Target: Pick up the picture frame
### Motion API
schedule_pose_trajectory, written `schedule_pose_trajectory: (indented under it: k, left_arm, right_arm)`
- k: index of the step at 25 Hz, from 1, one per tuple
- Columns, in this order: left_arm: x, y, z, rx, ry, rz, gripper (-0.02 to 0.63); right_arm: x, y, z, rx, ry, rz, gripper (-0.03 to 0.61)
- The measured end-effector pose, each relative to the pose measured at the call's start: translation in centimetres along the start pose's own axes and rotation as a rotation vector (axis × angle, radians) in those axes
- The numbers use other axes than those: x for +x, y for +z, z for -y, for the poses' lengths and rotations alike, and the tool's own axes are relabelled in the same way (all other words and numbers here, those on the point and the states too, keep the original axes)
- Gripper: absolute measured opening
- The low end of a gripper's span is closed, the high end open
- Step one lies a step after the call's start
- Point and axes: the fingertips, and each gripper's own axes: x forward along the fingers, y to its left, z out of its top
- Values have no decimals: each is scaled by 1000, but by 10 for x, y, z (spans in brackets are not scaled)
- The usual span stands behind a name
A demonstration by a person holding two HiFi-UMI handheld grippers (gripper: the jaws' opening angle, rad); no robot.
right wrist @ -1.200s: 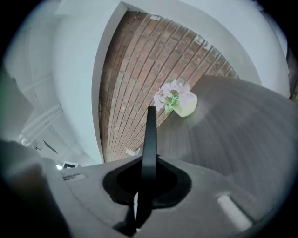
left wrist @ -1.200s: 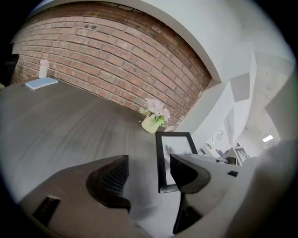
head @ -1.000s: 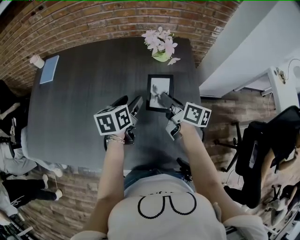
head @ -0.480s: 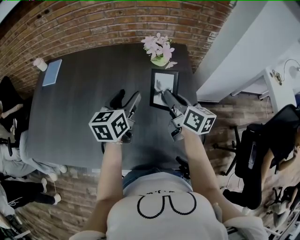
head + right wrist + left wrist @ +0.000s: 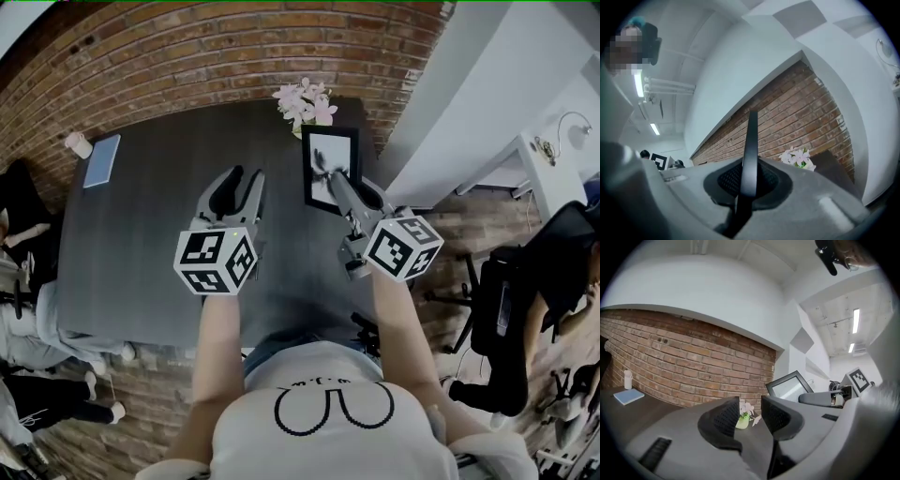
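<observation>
Your right gripper [image 5: 749, 180] clamps the black picture frame [image 5: 326, 148] edge-on between its jaws. Your left gripper [image 5: 751, 414] (jaws just been closing) stands half-open, empty.

The table [image 5: 141, 244] ran up to the brick wall [image 5: 187, 56] behind it. The flowers [image 5: 302, 101] sat at its far edge, toward the right. The picture frame [image 5: 328, 150] was just in front of them, up off the table, between the jaws of the right gripper [image 5: 330, 176]. At the far left corner lay a book [image 5: 100, 159], with what I took for a small bottle [image 5: 78, 144] just left of it.
</observation>
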Motion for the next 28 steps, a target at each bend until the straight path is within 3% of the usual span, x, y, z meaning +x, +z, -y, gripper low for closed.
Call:
schedule_pose_trajectory:
  k: [9, 28]
  left_arm:
    - [-3, 41, 5, 126, 52, 112, -2]
    - [-22, 80, 9, 193, 67, 231, -2]
  right_arm:
    - [-11, 48, -13, -140, -7, 131, 21]
    - [-24, 79, -36, -290, -51, 215, 20]
